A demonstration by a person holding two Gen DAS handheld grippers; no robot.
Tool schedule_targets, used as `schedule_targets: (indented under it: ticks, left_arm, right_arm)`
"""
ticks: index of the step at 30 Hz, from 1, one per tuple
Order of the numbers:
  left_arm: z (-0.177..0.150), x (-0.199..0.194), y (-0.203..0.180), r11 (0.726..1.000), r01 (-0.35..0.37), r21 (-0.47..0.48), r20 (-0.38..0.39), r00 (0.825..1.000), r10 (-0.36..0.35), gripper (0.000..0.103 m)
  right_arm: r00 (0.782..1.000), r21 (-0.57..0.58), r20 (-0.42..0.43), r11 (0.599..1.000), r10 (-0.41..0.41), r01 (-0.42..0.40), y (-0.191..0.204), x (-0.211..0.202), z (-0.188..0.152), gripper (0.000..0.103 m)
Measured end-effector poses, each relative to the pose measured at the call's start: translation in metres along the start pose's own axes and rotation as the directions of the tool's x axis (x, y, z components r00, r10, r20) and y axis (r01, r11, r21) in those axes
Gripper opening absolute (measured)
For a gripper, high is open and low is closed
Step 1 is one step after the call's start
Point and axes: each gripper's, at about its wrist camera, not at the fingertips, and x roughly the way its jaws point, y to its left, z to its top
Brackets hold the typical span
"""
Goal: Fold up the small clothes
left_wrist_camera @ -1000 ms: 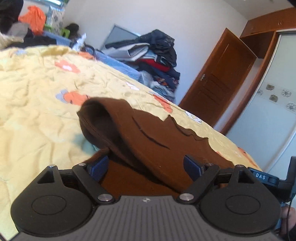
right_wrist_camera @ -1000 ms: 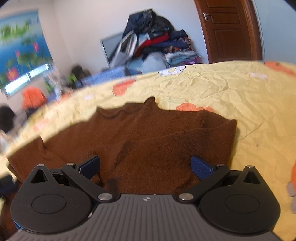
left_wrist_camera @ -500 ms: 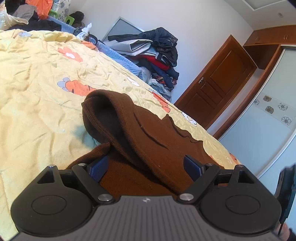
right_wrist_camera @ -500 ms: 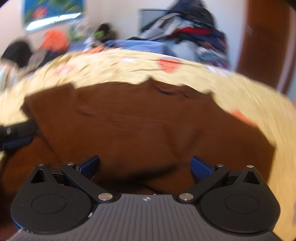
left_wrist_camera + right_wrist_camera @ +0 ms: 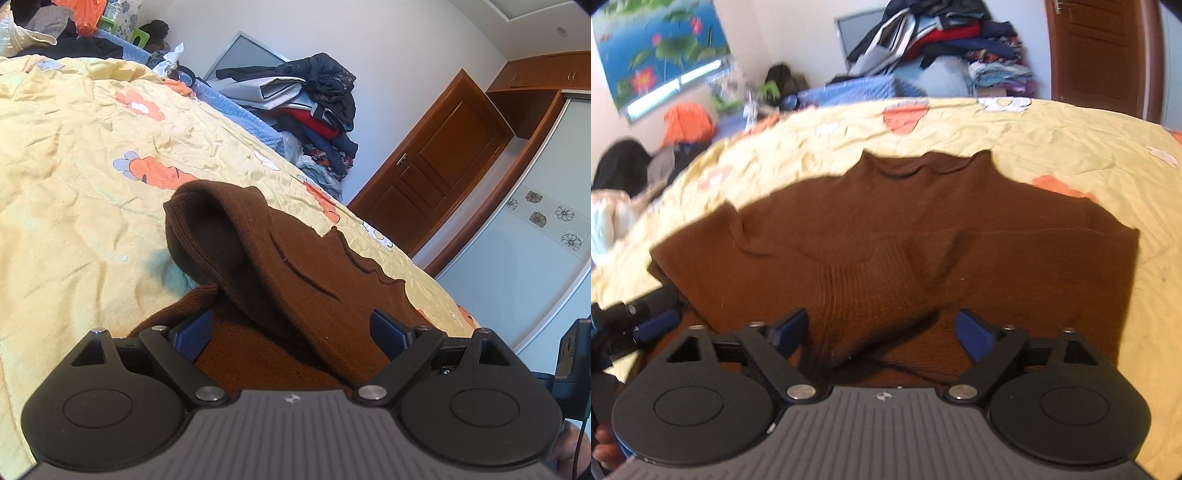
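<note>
Right tongs [image 5: 882,332] closing, jaws still apart over raised fold of brown sweater [image 5: 923,229], pads not pressing. Left tongs [image 5: 291,328] wide open, sleeve draped between fingers, ungripped. Sweater spread flat on yellow floral bed [image 5: 74,221], collar away.

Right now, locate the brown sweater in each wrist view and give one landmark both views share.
Left wrist: the brown sweater fills the lower centre, a folded part humped up, running between the left gripper's fingers.
Right wrist: it lies spread across the middle on the yellow bedspread, collar at the far edge, hem between the right gripper's closing fingers.
Shared landmark: the pile of clothes against the wall.
</note>
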Motion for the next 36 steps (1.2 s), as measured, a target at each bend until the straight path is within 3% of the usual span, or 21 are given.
schedule_targets:
  ticks: [4, 8, 14, 19, 22, 26, 32, 36]
  left_arm:
    - [0.000, 0.000, 0.000, 1.000, 0.000, -0.001, 0.000, 1.000, 0.000, 0.093]
    - [0.000, 0.000, 0.000, 1.000, 0.001, -0.001, 0.000, 1.000, -0.001, 0.093]
    - [0.000, 0.000, 0.000, 1.000, 0.000, 0.001, 0.000, 1.000, 0.000, 0.093]
    - [0.000, -0.001, 0.000, 1.000, -0.001, 0.000, 0.000, 1.000, 0.001, 0.093]
    - [0.000, -0.001, 0.000, 1.000, -0.001, 0.000, 0.000, 1.000, 0.001, 0.093]
    - [0.000, -0.001, 0.000, 1.000, -0.001, 0.000, 0.000, 1.000, 0.001, 0.093]
    - [0.000, -0.001, 0.000, 1.000, -0.001, 0.000, 0.001, 1.000, 0.001, 0.093]
    - [0.000, -0.001, 0.000, 1.000, -0.001, 0.000, 0.000, 1.000, 0.001, 0.093]
  right_arm:
    - [0.997, -0.056, -0.002, 0.995, -0.079, 0.079, 0.004, -0.006, -0.001, 0.081]
    - [0.980, -0.064, 0.047, 0.978, -0.196, 0.198, -0.010, -0.021, -0.005, 0.085]
    - [0.998, 0.014, 0.025, 0.998, -0.058, 0.058, -0.020, -0.029, -0.011, 0.088]
    - [0.995, 0.239, 0.010, 0.966, 0.096, -0.096, -0.045, -0.025, -0.010, 0.085]
    - [0.995, 0.249, 0.004, 0.964, 0.100, -0.098, -0.049, -0.030, -0.014, 0.076]
    - [0.996, 0.275, 0.037, 0.957, 0.080, -0.087, -0.063, -0.040, -0.016, 0.076]
    - [0.981, 0.379, 0.021, 0.907, 0.190, -0.184, -0.084, -0.031, -0.018, 0.078]
    - [0.957, 0.463, 0.047, 0.843, 0.286, -0.274, -0.092, -0.029, -0.024, 0.061]
